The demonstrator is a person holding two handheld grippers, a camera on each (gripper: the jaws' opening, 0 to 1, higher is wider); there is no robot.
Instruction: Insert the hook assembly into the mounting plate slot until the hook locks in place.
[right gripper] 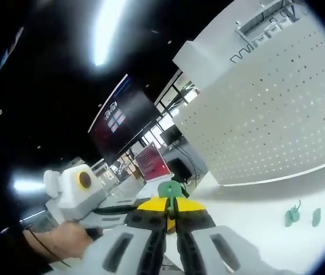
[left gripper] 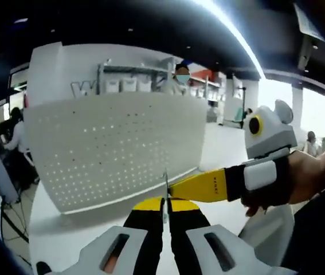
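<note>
In the left gripper view the left gripper (left gripper: 165, 215) has its two jaws pressed together, and between their yellow tips stands a thin metal wire (left gripper: 165, 192), upright, which I judge to be the stem of the hook assembly. The right gripper (left gripper: 176, 188) comes in from the right side and its yellow tip touches this same wire, with a person's hand (left gripper: 305, 175) behind it.

In the right gripper view the right gripper (right gripper: 172, 212) is also closed narrow, and a small green piece (right gripper: 172, 190) sits just at its tips. This is probably the body of the hook. I cannot tell how much of it is really clamped.

A little farther, on the white table (right gripper: 254, 223), two more small green hooks (right gripper: 293, 216) lie apart from the grippers.

Behind all stands the white perforated mounting plate (left gripper: 116, 149), upright, with many small holes. The hook is not yet in it.

The hook looks very light and small, the wire stiff but thin, so it may turn or slip between smooth jaws. I think it is better to hold the green body firmly and guide the wire end into a hole, with gentle force
</note>
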